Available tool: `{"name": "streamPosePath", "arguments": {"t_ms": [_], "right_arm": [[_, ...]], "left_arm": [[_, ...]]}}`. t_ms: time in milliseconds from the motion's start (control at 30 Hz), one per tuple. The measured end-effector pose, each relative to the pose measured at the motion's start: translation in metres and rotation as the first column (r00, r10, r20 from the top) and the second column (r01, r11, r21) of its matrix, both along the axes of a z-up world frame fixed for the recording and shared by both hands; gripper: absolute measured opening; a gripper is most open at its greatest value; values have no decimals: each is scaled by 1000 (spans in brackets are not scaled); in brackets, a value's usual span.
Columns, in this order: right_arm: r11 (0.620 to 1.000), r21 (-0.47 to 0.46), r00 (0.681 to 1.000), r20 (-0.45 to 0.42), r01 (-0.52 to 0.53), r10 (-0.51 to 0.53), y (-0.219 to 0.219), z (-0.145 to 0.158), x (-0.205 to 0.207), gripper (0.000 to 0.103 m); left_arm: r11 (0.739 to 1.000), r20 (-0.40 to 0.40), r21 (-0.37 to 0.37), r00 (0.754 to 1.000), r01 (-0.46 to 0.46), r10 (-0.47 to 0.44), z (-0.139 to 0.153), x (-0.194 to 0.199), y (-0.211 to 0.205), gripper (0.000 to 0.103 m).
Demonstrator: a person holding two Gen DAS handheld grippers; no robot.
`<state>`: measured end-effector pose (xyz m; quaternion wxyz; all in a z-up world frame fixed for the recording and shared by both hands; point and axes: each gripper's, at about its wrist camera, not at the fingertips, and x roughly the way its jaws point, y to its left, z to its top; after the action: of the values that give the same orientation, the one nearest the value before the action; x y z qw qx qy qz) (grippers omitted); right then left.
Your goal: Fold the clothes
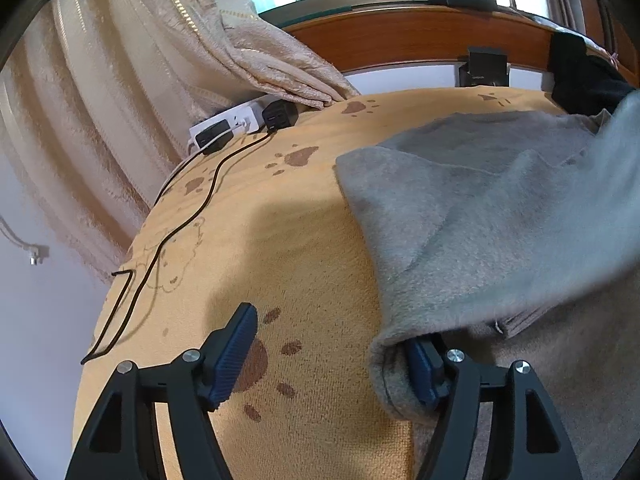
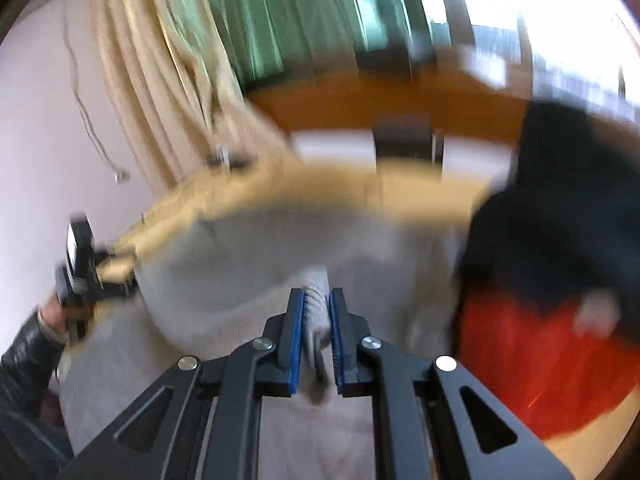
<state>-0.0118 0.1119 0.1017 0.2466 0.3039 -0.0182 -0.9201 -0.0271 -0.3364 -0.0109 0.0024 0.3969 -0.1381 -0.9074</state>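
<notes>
A grey garment (image 1: 480, 220) lies spread over an orange paw-print blanket (image 1: 280, 240). My left gripper (image 1: 332, 364) stands open just above the blanket. A folded edge of the grey cloth drapes over its right finger (image 1: 424, 376), while its left finger (image 1: 236, 356) is bare. The right wrist view is blurred. There my right gripper (image 2: 316, 320) is shut on a bunched ridge of the grey garment (image 2: 240, 272), lifted off the surface. The left gripper's body (image 2: 80, 264) shows at that view's left edge, held by a hand in a dark sleeve.
A white power strip (image 1: 232, 124) with black plugs and a long black cable (image 1: 180, 220) lie at the blanket's far left. Beige curtains hang behind, by a wooden ledge (image 1: 400, 36). A black garment (image 2: 560, 220) and a red cloth (image 2: 540, 352) lie to the right.
</notes>
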Motion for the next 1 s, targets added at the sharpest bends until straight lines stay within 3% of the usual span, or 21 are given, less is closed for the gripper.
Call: {"name": "streamPosePath", "arguments": {"t_ms": [67, 133, 233, 300, 400, 567, 633, 667, 800, 933, 1000], "right_arm": [[999, 40, 997, -73, 2, 1, -2, 24, 6, 14], [995, 99, 997, -82, 7, 1, -6, 28, 7, 14], [984, 177, 999, 26, 23, -28, -7, -8, -5, 14], [982, 185, 992, 117, 26, -49, -3, -40, -13, 14], [984, 177, 985, 168, 15, -46, 0, -67, -10, 14], [991, 136, 986, 163, 17, -40, 4, -71, -4, 14], [993, 118, 987, 155, 23, -41, 7, -71, -4, 14], [993, 112, 987, 156, 24, -41, 6, -72, -5, 14], [995, 100, 986, 165, 23, -40, 6, -76, -4, 14], [996, 86, 986, 162, 34, -47, 10, -76, -3, 15], [996, 82, 985, 165, 40, -54, 12, -79, -5, 15]], "left_arm": [[1000, -2, -4, 1000, -1, 1, 0, 1, 1, 71], [1000, -2, -8, 1000, 0, 0, 0, 3, 2, 71], [1000, 5, 15, 1000, 18, -18, 3, 7, 1, 71], [998, 27, 61, 999, 35, -37, 9, 12, -2, 71], [988, 26, 140, 997, 67, -71, 31, 22, -11, 71], [945, -46, 309, 994, 110, -100, 80, 14, -21, 72], [930, -53, 353, 994, 105, -92, 88, -4, -20, 78], [924, -40, 372, 996, 94, -85, 88, -17, -18, 81], [891, 160, 452, 986, -37, -40, 51, -87, -12, 81], [866, 222, 496, 973, -60, -59, 21, -117, -2, 81], [861, 209, 508, 975, -39, -80, 16, -121, 5, 81]]}}
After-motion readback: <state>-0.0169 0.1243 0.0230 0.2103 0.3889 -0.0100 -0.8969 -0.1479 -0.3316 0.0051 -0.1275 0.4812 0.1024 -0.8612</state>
